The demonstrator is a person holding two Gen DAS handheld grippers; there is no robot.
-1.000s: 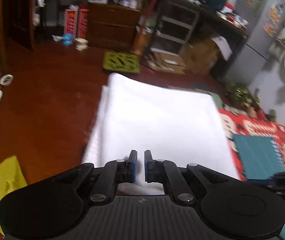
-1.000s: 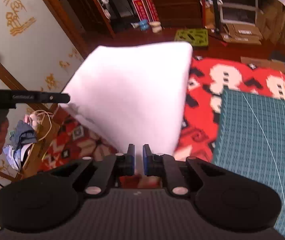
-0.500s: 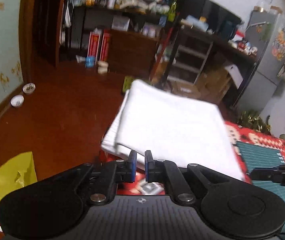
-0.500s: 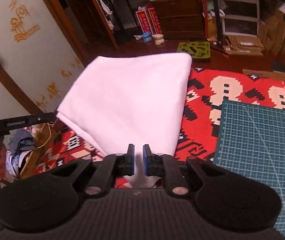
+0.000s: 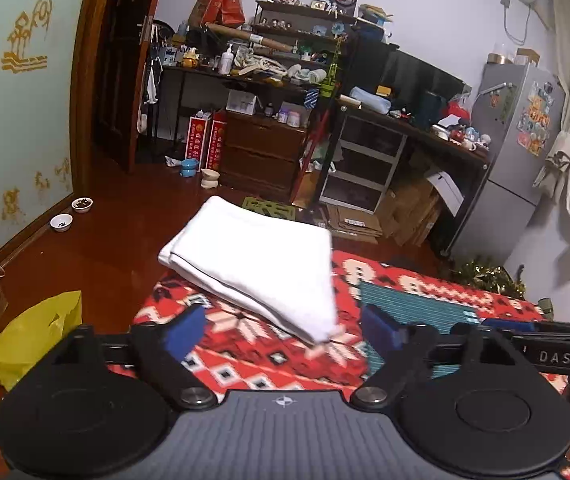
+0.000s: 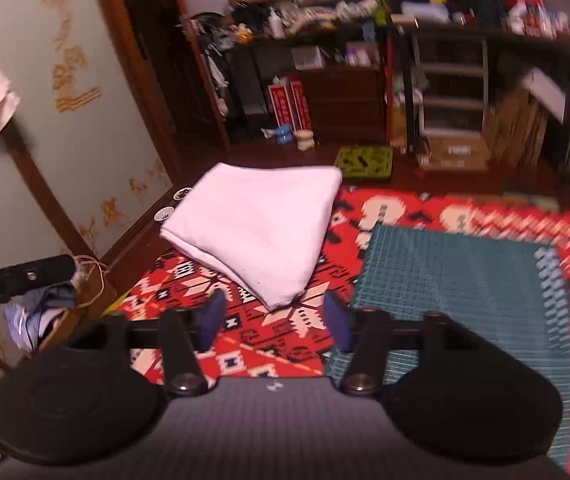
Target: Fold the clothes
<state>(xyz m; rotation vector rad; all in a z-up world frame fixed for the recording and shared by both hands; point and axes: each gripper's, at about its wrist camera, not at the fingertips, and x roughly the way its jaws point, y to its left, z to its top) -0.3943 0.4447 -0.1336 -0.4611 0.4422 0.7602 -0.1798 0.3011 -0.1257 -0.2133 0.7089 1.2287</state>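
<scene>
- The left gripper point(image 5: 283, 326) hovers over the patterned red cloth point(image 5: 245, 356), its blue-padded fingers point(image 5: 185, 326) spread wide apart and holding nothing.
- The right gripper point(image 6: 275, 320) is level with it, fingers point(image 6: 211, 318) likewise parted and empty; this view is blurred at its right side.
- The folded white garment point(image 5: 257, 264) lies on the red cloth at the worktop's far left corner, just beyond both pairs of fingers and apart from them.
- A teal cutting mat point(image 6: 453, 280) lies just to the right of the garment.
- Beyond are a dark wood floor point(image 5: 97, 248), a yellow bag point(image 5: 33, 336), cluttered shelves point(image 5: 293, 52) and a grey fridge point(image 5: 513, 152).
</scene>
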